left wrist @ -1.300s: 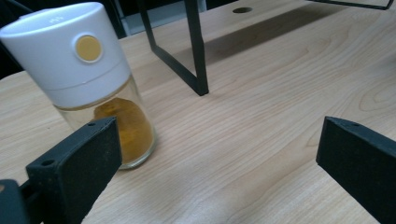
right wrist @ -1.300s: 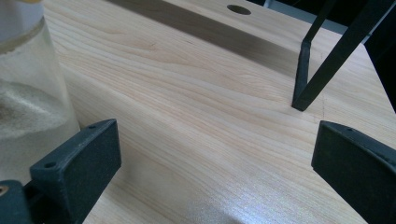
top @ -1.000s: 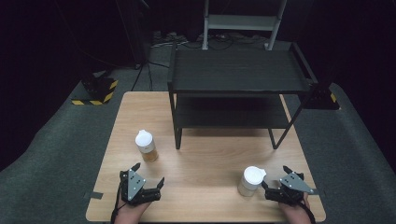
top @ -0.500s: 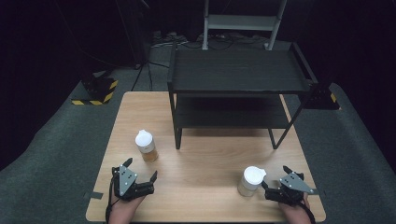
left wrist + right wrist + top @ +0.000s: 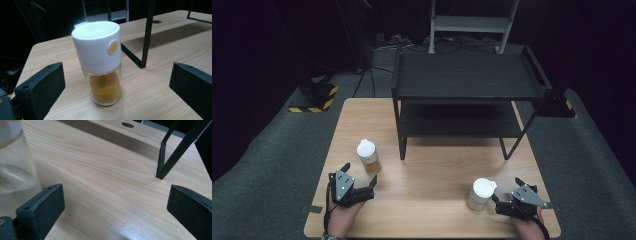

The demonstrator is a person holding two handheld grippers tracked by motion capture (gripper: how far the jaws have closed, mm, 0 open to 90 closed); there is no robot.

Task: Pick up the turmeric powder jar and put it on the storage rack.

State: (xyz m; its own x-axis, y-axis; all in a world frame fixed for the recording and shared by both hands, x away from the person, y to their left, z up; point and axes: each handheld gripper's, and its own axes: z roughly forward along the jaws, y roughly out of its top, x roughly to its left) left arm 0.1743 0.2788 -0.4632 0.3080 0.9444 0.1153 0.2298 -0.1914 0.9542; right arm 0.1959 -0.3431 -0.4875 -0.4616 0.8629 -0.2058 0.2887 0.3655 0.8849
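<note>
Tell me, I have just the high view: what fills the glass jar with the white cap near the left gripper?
Observer: The left gripper view shows orange-brown powder in the lower part of that glass jar with the white cap.
Operator: Any mark on its cap?
Observer: A round yellow button sits on the cap's side, facing the left gripper.
Operator: Are that gripper's jaws around it?
Observer: They stand wide open, the jar between them but farther off, untouched.
Operator: And the right gripper?
Observer: The right gripper is open too; the clear jar of pale powder stands at its left jaw, not between the jaws.
</note>
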